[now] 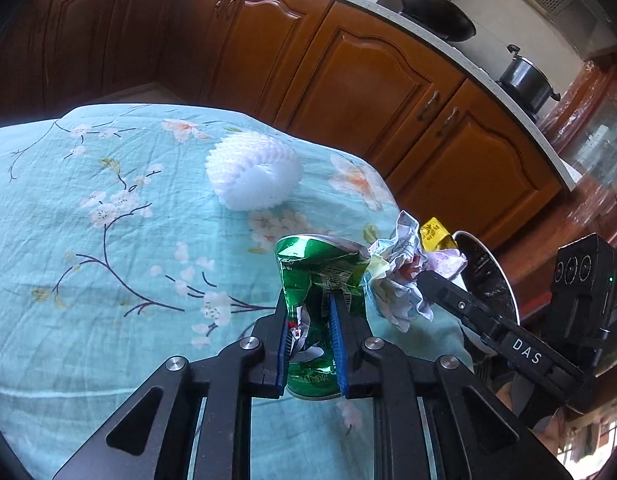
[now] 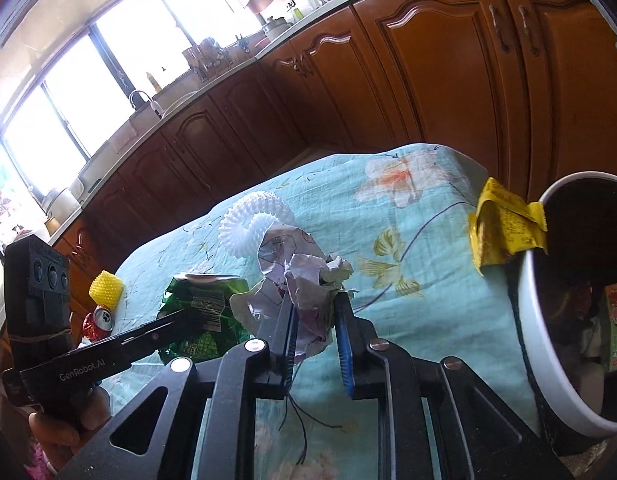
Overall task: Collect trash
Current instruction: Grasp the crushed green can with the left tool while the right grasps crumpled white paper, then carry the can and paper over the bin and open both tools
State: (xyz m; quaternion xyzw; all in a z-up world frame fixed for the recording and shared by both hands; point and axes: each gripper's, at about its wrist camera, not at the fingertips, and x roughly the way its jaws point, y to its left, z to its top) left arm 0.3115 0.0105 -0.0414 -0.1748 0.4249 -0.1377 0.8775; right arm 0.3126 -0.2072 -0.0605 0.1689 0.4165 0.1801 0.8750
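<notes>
Gripping mid-body, our left gripper point(image 1: 314, 320) fingers clamp the light, dented green aluminium can point(image 1: 322, 280); our right gripper point(image 2: 316, 328) fingers pinch the soft crumpled paper wad point(image 2: 304, 284), near the white round bin point(image 2: 548, 360).

A home kitchen: wooden cabinets point(image 1: 368, 92), sink faucet point(image 2: 138, 98), stovetop pots point(image 1: 526, 76).

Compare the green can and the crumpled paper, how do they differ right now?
The green can is shiny crushed metal; the crumpled paper is a pale, matte wad with printing. The can sits in the left tool; the paper sits in the right tool. The can keeps a rough cylinder shape; the paper has none. Both are gripped above the floral tablecloth.
</notes>
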